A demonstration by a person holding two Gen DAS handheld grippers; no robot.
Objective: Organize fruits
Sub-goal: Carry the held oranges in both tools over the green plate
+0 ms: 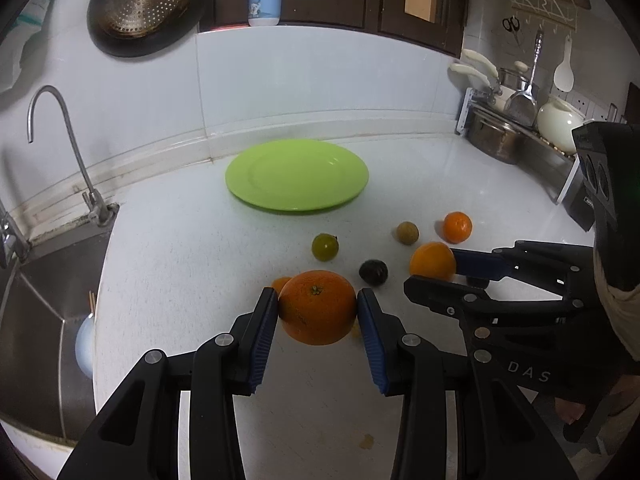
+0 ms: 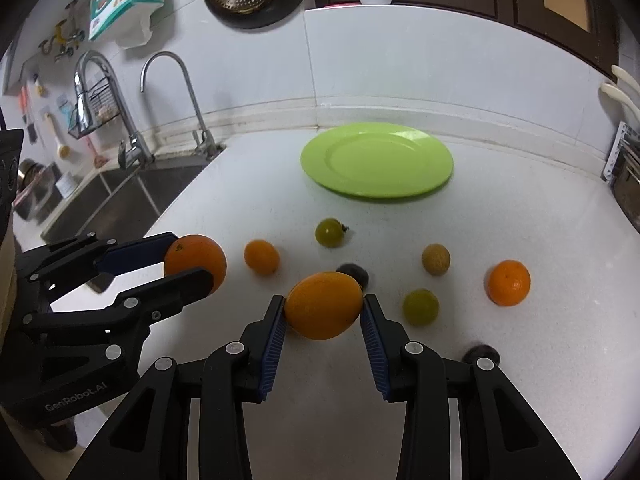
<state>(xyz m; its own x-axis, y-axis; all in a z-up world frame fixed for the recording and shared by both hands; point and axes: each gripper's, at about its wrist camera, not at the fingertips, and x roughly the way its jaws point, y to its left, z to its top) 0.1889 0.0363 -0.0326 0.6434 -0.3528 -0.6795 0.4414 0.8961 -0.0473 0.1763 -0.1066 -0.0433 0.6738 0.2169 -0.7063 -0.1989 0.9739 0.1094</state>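
Both hand-held grippers, left (image 1: 318, 312) and right (image 2: 323, 307), are clamped on an orange (image 1: 317, 307) apiece above the desk (image 1: 192, 264), with the green plate (image 1: 296, 175) unoccupied at twelve o'clock, left nearer.

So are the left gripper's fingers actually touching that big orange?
Touching. The left wrist view shows both blue fingers of the left gripper pressed against the sides of the orange, no gap visible.
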